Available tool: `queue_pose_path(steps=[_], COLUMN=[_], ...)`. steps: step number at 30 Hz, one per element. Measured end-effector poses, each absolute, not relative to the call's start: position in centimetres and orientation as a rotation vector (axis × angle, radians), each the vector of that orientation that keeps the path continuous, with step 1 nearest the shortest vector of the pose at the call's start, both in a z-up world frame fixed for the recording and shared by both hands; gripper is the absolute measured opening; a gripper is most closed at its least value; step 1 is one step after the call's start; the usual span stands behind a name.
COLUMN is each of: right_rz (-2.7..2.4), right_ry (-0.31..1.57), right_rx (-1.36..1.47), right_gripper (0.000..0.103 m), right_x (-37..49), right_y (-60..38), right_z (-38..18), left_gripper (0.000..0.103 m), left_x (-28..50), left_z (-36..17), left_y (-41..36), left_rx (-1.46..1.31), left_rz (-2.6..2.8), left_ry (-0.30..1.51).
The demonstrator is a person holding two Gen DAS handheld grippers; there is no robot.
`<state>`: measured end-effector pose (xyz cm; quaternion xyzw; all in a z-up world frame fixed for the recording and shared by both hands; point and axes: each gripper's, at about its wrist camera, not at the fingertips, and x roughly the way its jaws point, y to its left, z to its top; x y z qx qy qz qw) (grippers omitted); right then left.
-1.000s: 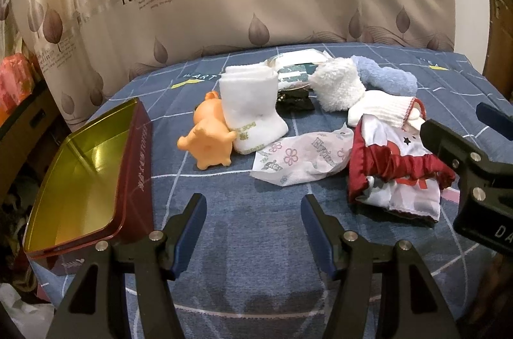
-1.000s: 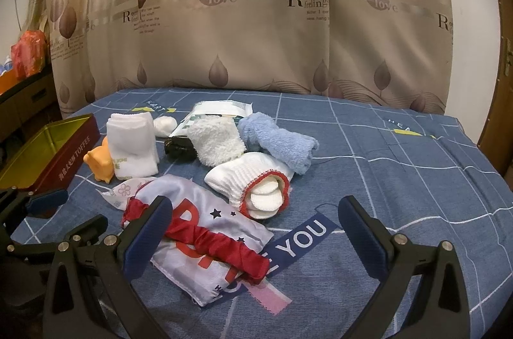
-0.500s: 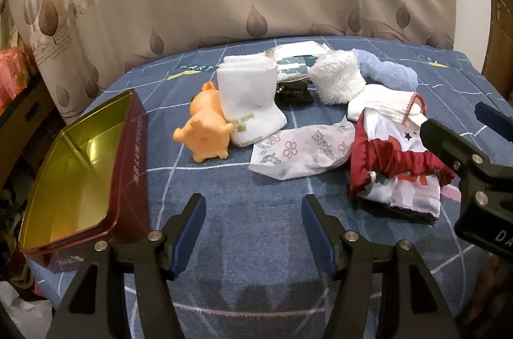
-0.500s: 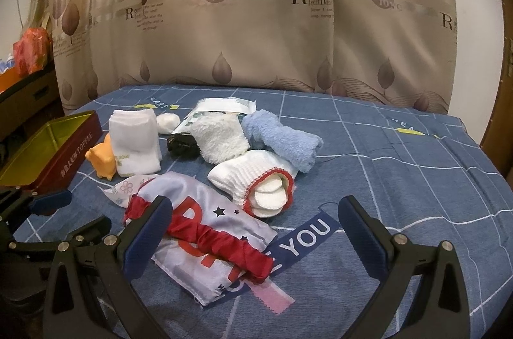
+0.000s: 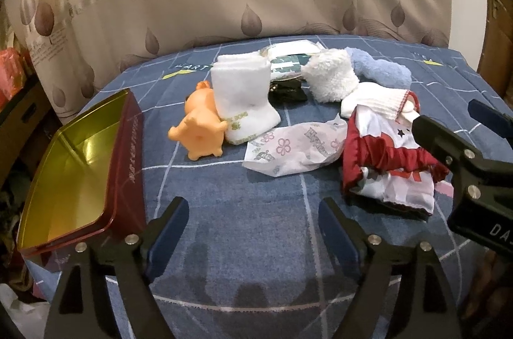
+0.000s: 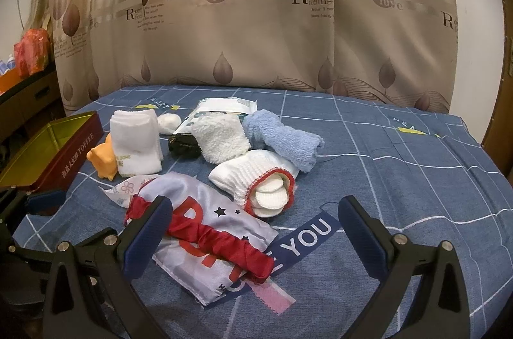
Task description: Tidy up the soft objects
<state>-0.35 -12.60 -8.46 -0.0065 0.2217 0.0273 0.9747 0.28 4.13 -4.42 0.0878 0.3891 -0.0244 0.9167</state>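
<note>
Soft things lie in a heap on the blue bedspread: an orange squishy toy (image 5: 202,127), a folded white towel (image 5: 243,95), a fluffy white sock (image 5: 330,79), a blue fleece sock (image 6: 283,143), a white red-trimmed glove (image 6: 256,178) and a silver and red satin pouch (image 6: 208,227). An open red tin (image 5: 125,153) with a gold inside sits at the left. My left gripper (image 5: 250,227) is open and empty, short of the toy. My right gripper (image 6: 253,230) is open and empty, over the satin pouch.
A printed tissue wrapper (image 5: 295,146), a small black item (image 6: 182,145), a white cotton ball (image 6: 170,122) and a flat green and white packet (image 6: 221,108) lie among the heap. A beige curtain (image 6: 256,18) hangs behind the bed. The bed edge drops off beside the tin.
Both views have shifted slightly closer to the heap. Both grippers stay open and nothing on the bed has moved.
</note>
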Motion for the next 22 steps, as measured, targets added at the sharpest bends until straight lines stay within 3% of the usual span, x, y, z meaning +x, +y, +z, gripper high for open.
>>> queue_pose_path(steps=[22], right_rz=[0.061], right_ry=[0.448], right_rx=[0.005], right_gripper=[0.103], right_x=[-0.7], right_y=[-12.3], right_z=[-8.5], left_gripper=[0.086], left_x=[-0.5], left_z=[-3.7], left_y=[3.1], left_rx=[0.201], left_rz=[-0.105], left_ry=[0.754])
